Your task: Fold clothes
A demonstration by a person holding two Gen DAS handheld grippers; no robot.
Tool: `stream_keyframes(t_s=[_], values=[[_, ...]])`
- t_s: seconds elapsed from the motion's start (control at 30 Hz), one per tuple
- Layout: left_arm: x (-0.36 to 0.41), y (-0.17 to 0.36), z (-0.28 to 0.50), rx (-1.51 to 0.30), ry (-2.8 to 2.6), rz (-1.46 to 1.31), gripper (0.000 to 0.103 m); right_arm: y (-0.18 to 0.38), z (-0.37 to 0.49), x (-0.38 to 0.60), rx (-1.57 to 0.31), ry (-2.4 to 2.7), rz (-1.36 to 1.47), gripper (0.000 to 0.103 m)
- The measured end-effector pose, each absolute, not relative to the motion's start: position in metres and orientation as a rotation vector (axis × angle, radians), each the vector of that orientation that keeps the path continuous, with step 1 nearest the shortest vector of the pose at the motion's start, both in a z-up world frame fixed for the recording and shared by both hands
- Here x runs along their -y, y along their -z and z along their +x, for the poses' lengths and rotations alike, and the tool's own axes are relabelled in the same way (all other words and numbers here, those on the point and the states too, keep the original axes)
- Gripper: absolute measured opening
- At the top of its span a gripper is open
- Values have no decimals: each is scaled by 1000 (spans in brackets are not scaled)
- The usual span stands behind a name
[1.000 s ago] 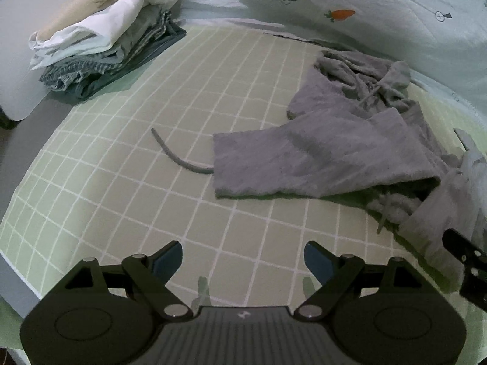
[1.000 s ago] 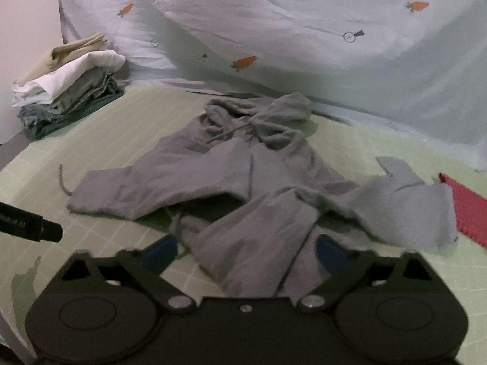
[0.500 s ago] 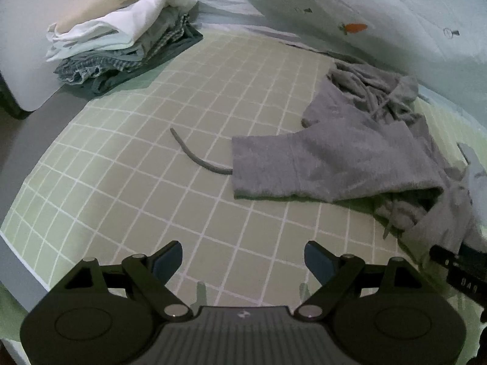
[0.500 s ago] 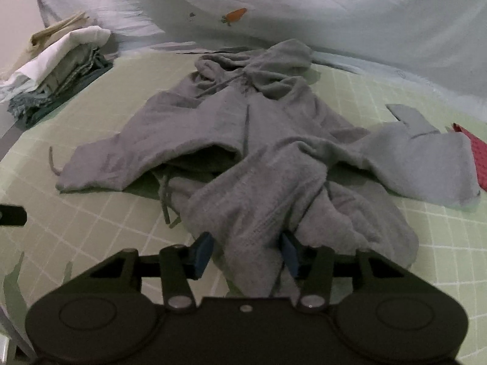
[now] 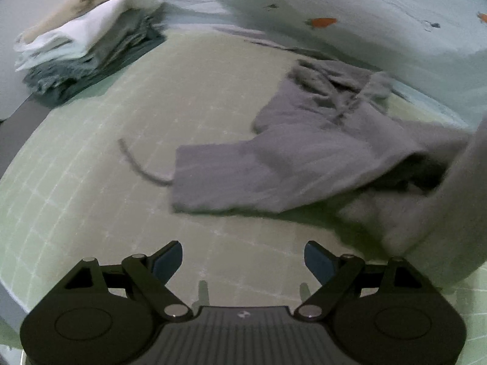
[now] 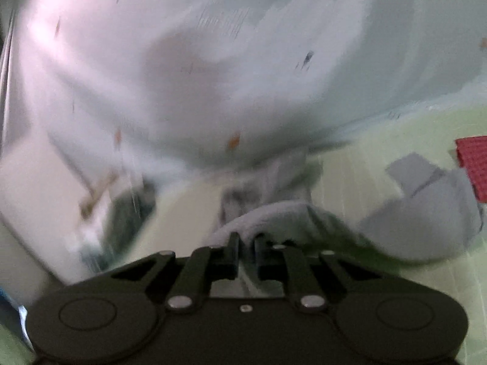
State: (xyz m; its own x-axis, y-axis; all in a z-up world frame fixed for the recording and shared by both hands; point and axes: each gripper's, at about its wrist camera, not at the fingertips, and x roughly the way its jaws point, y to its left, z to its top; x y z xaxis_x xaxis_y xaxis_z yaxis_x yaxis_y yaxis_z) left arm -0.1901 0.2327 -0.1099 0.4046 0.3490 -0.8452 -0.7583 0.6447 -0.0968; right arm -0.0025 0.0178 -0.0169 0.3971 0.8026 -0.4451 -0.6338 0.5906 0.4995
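From the left wrist view we see the green checked bed cover [image 5: 91,200] spread wide, and on it the grey hoodie [image 5: 304,164] lies crumpled toward the right. One sleeve stretches flat to the left, its long axis running roughly across the picture and its cuff end pointing left, toward the middle of the cover. The hood, with its drawstrings, sits at the far end, next to the pale quilt with carrot prints [image 5: 365,15]. A loose grey cord [image 5: 137,164] curves on the cover, its near end touching the cuff. At the far left stands a stack of folded clothes [image 5: 88,45], well apart from the hoodie. At the right edge a band of the grey fabric rises steeply off the cover. Our left gripper [image 5: 243,258] hangs released, its jaws spread wide over bare cover with nothing between them. The right wrist view, heavily blurred, shows what the other cannot: our right gripper [image 6: 245,246] is closing, its jaws nearly together and pinching a raised fold of the hoodie [image 6: 274,216]. Beyond it the other sleeve [image 6: 426,213] lies to the right, near a red item [image 6: 474,164] at the frame edge that we cannot identify. The quilt fills the upper half of this view.
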Motion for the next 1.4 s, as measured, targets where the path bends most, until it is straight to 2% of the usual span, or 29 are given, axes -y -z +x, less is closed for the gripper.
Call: stream_keyframes(t_s=[0.13, 0.23, 0.33, 0.4, 0.43, 0.47, 0.5, 0.6, 0.63, 0.8, 0.93, 1.0, 1.1, 1.17, 1.2, 1.23, 1.27, 1.3, 1.33, 1.37, 1.4], values=[[-228, 109, -165, -897, -713, -529, 88, 5, 40, 12, -679, -903, 416, 10], [-225, 113, -149, -911, -709, -542, 88, 31, 72, 19, -755, -795, 285, 12], [-220, 119, -136, -943, -699, -559, 88, 72, 90, 16, -880, -571, -19, 20], [-217, 124, -129, -967, -679, -574, 88, 84, 90, 25, -900, -540, -23, 23], [-216, 127, -126, -978, -669, -580, 88, 90, 89, 29, -911, -524, -26, 45], [-214, 129, -121, -987, -658, -586, 88, 96, 89, 33, -919, -510, -22, 72], [-211, 132, -116, -1001, -642, -594, 88, 98, 90, 37, -918, -512, 15, 80], [-202, 141, -97, -1039, -591, -614, 88, 103, 93, 39, -900, -522, 81, 90], [-198, 144, -90, -1050, -575, -616, 88, 105, 97, 38, -896, -537, 91, 103], [-186, 155, -60, -1074, -521, -640, 88, 118, 101, 17, -879, -656, -1, 103], [-187, 162, -46, -1055, -519, -714, 87, 122, 110, 11, -882, -693, 39, 103], [-189, 163, -43, -1035, -526, -745, 86, 121, 117, 6, -888, -707, 67, 103], [-192, 163, -39, -1013, -535, -769, 79, 118, 129, -9, -879, -717, 91, 103], [-193, 161, -39, -1006, -539, -762, 65, 117, 135, -22, -875, -714, 84, 103], [-193, 161, -39, -1004, -544, -760, 61, 119, 138, -30, -888, -706, 64, 103], [-194, 160, -40, -1003, -552, -758, 52, 123, 140, -37, -908, -694, 39, 103], [-196, 160, -40, -1005, -561, -754, 37, 126, 143, -44, -930, -680, 16, 103], [-198, 160, -40, -1009, -574, -750, 26, 130, 145, -49, -962, -656, 2, 102], [-202, 160, -41, -1012, -590, -756, 10, 133, 145, -49, -984, -638, 9, 95], [-205, 161, -43, -1009, -597, -773, 7, 136, 146, -49, -1003, -620, 17, 87], [-209, 162, -46, -1003, -603, -794, 6, 136, 145, -45, -1012, -601, 30, 84]])
